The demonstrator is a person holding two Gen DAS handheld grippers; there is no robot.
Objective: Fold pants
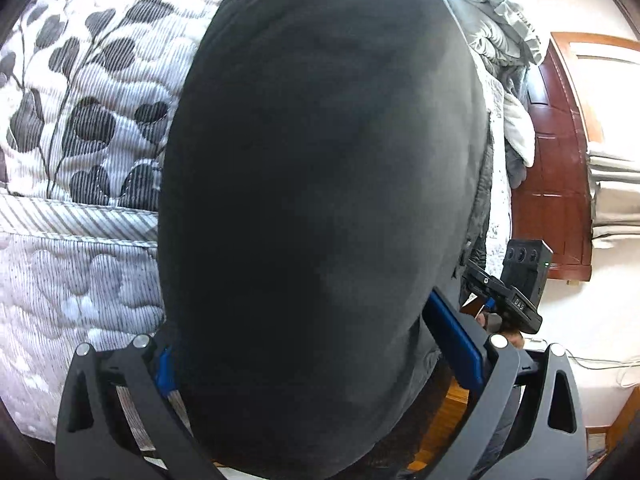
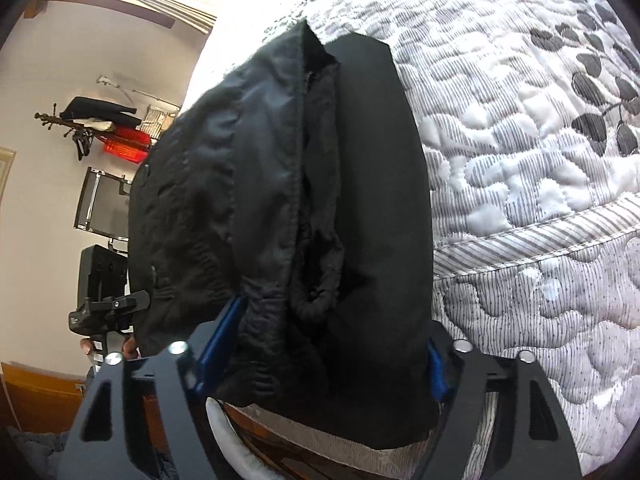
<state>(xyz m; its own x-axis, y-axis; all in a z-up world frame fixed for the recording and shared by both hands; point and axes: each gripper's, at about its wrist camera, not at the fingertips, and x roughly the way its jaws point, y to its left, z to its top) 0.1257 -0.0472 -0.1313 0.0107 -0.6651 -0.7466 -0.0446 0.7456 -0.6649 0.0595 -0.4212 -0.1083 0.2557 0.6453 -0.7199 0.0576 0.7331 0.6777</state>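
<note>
**Left wrist view: black pants gripped at both ends above the quilted bed**

Left wrist view was filled almost wholly by the black pants [image 1: 320, 200], a smooth dark bulk that ran up from between the blue pads [image 1: 452, 344] of the left gripper [image 1: 316, 364]. Its tongs were pinching the cloth, one pad pressed on each side of the bunched fabric. In the right wrist view the pants [image 2: 280, 200] showed a gathered waistband and a seam, with folds hanging between the blue pads [image 2: 220, 336] of the right gripper [image 2: 320, 356], whose tongs likewise pinched the fabric. The garment was held up at the edge of the bed, in front of the quilted bedspread [image 2: 520, 160], which was white with grey leaf prints and a striped band along its edge.

Beyond the pants the left wrist view caught the right gripper [image 1: 508, 296] close by at the right, with a rumpled grey duvet [image 1: 504, 20] and a red-brown wooden door [image 1: 556, 184] behind. The right wrist view showed a coat rack [image 2: 80, 128] against a white wall.
</note>
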